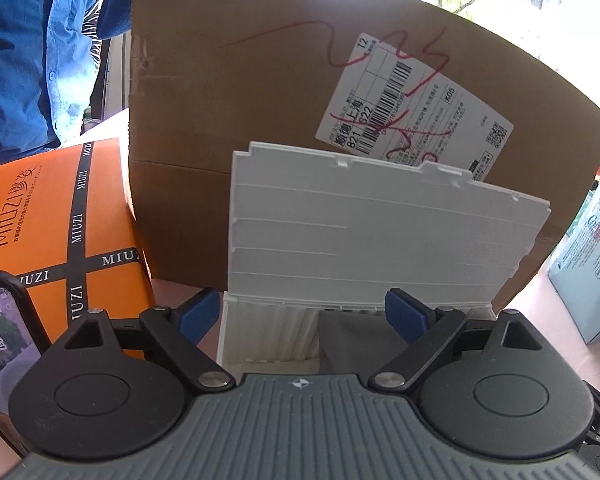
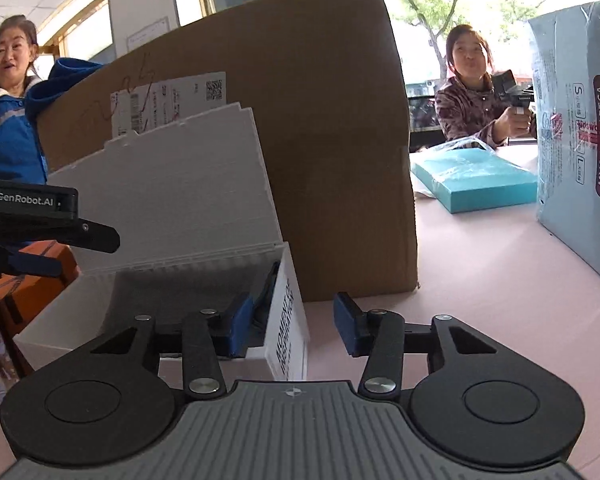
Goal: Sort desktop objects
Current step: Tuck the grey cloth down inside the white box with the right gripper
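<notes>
An open white box sits on the pink desk, its lid propped upright against a cardboard carton. The left tool hangs spread wide and empty, squarely facing the box's long side. The right tool, also wide, straddles its right end wall, nearer the dark item lying lengthwise inside.

Bright backlit daylight, windows blown out (fisheye-bent edges), pics sharp.
</notes>
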A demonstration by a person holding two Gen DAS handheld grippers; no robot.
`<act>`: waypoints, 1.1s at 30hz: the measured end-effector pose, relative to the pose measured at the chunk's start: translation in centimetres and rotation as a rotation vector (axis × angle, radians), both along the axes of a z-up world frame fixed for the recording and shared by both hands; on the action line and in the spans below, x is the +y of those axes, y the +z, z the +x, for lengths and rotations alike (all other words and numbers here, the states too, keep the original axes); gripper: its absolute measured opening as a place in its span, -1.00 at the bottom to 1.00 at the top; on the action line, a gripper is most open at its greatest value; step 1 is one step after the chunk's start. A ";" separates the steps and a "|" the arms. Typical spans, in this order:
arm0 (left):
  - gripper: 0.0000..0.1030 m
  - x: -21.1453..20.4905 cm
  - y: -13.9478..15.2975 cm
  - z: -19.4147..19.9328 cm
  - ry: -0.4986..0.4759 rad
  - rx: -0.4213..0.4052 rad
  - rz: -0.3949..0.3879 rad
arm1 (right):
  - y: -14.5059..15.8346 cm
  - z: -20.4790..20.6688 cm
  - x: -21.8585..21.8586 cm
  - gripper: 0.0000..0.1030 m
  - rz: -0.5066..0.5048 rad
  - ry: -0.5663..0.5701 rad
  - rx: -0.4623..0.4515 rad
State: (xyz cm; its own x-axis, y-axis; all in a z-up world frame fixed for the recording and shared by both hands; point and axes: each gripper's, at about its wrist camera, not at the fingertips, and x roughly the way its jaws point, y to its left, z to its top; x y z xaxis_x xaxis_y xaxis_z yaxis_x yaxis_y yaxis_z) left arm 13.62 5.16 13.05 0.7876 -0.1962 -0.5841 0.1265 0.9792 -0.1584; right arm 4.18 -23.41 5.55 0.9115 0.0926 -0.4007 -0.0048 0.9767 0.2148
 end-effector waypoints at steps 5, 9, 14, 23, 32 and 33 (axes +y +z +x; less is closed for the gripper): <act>0.73 -0.1 -0.1 -0.1 -0.006 0.008 0.020 | 0.4 -0.8 1.6 -0.84 -0.105 0.001 -0.019; 0.73 -0.2 0.3 -0.4 -0.022 0.002 0.021 | 0.5 -1.3 2.1 -0.85 -0.160 -0.025 -0.010; 0.73 -0.5 0.7 -0.9 -0.054 -0.007 0.011 | 0.4 -1.9 1.6 -0.85 -0.170 -0.047 0.006; 0.64 -2.7 0.5 -1.9 -0.155 0.008 0.074 | 0.2 -4.8 -1.5 -0.85 -0.203 -0.122 0.010; 0.06 -6.0 -1.7 -2.8 -0.248 0.064 0.174 | 0.2 -6.3 -3.9 -0.82 -0.157 -0.143 0.027; -0.15 -6.3 -2.0 -2.9 -0.227 0.059 0.211 | 0.2 -6.2 -3.7 -0.82 -0.167 -0.145 0.022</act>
State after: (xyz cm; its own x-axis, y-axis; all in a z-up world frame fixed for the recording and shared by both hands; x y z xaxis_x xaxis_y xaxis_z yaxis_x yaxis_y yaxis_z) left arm 10.75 -1.16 11.06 0.7013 -0.2327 -0.6738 0.3425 0.9390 0.0322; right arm -2.06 -27.15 5.75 0.9013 -0.1087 -0.4193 0.1416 0.9888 0.0482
